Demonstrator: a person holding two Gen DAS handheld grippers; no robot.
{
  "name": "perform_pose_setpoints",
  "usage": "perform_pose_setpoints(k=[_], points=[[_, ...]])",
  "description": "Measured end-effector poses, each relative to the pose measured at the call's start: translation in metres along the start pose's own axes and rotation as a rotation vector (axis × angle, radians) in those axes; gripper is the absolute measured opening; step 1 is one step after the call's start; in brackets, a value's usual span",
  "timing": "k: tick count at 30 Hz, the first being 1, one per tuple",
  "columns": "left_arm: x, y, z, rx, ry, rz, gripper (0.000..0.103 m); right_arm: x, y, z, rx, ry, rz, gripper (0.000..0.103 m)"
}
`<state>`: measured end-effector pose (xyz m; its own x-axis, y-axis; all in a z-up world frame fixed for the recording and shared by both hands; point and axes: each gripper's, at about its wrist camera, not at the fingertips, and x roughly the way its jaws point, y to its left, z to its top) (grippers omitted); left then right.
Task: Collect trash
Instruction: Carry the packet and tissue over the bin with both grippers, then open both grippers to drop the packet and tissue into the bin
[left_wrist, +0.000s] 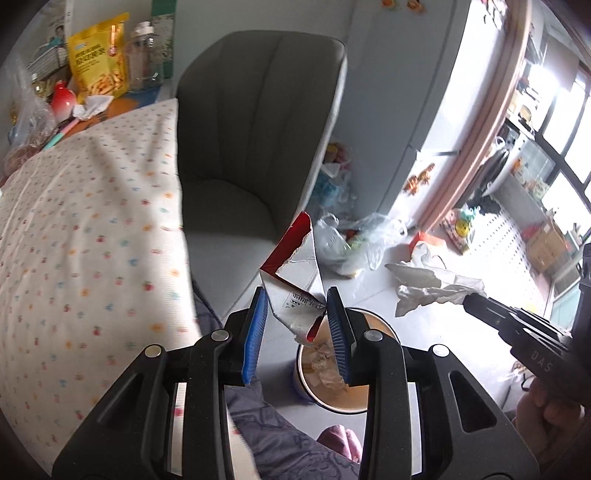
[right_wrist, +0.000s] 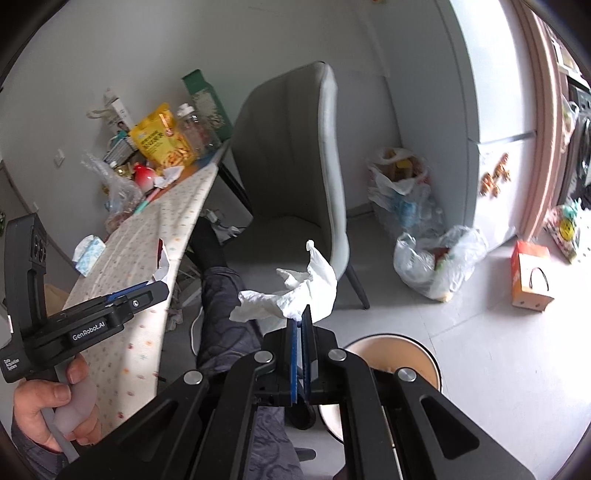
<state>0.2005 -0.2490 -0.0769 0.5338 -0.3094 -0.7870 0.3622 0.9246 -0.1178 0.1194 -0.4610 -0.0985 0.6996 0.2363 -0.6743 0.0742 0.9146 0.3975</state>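
My left gripper (left_wrist: 296, 308) holds a torn red-and-white wrapper (left_wrist: 293, 273) between its blue pads, jaws partly closed on it, right above a round bin (left_wrist: 332, 373) with crumpled paper inside. My right gripper (right_wrist: 300, 321) is shut on a crumpled white tissue (right_wrist: 295, 288) and hangs just left of the bin (right_wrist: 391, 354). In the left wrist view the tissue (left_wrist: 432, 286) and the right gripper (left_wrist: 476, 299) are to the right of the bin. In the right wrist view the left gripper (right_wrist: 147, 288) sits at the left with the wrapper (right_wrist: 162, 262).
A table (left_wrist: 85, 229) with a dotted cloth is on the left, with snack bags, a jar and a crumpled paper (left_wrist: 92, 105) at its far end. A grey chair (left_wrist: 251, 140) stands behind the bin. Plastic bags (right_wrist: 436, 262) and an orange box (right_wrist: 530, 277) lie on the floor.
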Motion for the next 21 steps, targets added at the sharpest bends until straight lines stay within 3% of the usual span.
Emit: perform_pose_setpoints(k=[10,12,13,14,21], points=[[0.023,-0.021,-0.006,0.044,0.053,0.004,0.033,0.031,-0.054,-0.023,0.121,0.076,-0.018,0.007],[0.026,-0.024,-0.006,0.051,0.059,0.002,0.033,0.034,-0.062,-0.026,0.141,0.095,-0.012,0.019],[0.028,-0.027,-0.007,0.057,0.064,0.0,0.033,0.034,-0.066,-0.028,0.152,0.093,-0.009,0.046],[0.029,-0.029,-0.007,0.063,0.069,-0.001,0.033,0.031,-0.069,-0.029,0.164,0.081,-0.015,0.058],[0.041,-0.052,-0.009,0.105,0.098,-0.023,0.033,0.016,-0.088,-0.03,0.186,0.045,-0.039,0.056]])
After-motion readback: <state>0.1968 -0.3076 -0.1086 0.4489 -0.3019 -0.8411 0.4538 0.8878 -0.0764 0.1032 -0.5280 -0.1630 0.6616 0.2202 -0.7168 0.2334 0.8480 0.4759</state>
